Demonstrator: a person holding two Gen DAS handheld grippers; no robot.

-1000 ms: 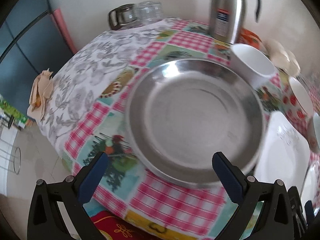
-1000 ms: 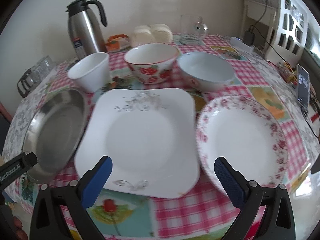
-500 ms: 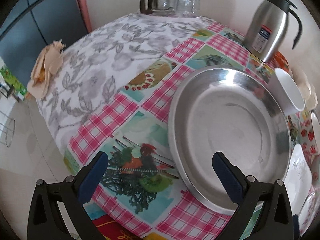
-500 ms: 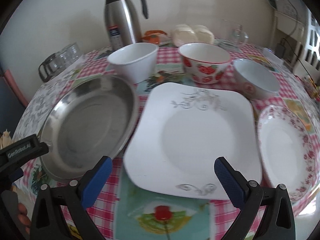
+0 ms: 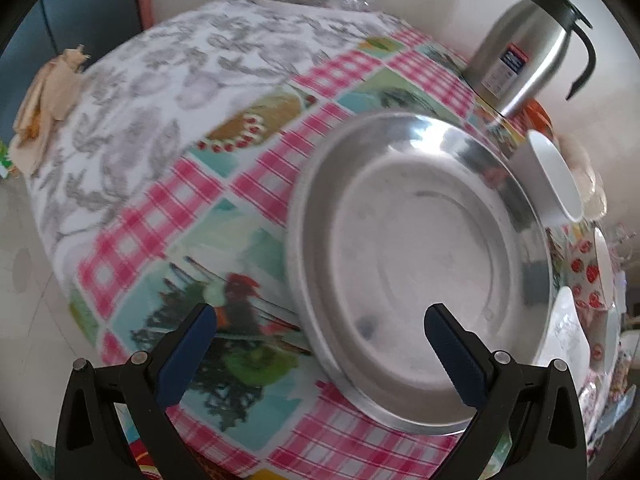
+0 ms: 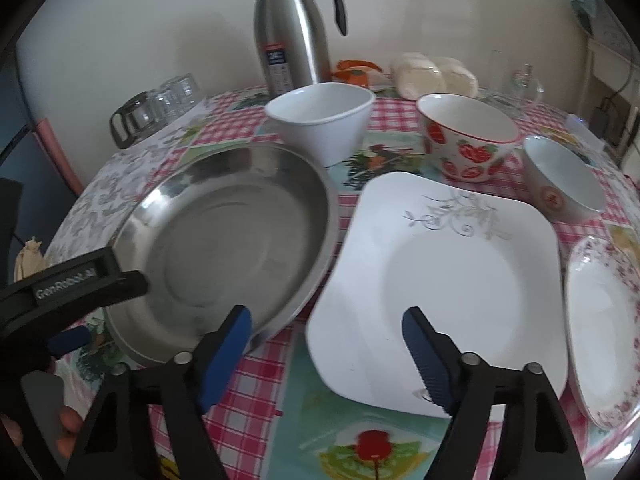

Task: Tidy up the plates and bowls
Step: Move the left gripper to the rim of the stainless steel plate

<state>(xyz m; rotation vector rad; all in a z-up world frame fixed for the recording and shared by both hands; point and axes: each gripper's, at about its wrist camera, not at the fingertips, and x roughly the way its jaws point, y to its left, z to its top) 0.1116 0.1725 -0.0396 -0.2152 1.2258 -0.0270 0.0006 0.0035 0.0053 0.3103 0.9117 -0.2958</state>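
Your left gripper (image 5: 320, 332) is spread wide and holds nothing, its fingers either side of the near rim of the steel plate (image 5: 416, 264), which lies flat on the checked tablecloth (image 5: 168, 216). Your right gripper (image 6: 328, 340) is also spread and holds nothing, one finger over the steel plate's edge, the other over the near edge of the square white plate (image 6: 448, 280) just beside it. Behind them stand a white bowl (image 6: 320, 120), a strawberry bowl (image 6: 466, 140) and a small bowl (image 6: 560, 180), with a steel jug (image 6: 292, 28) at the back. A flowered plate (image 6: 604, 332) lies at the far right.
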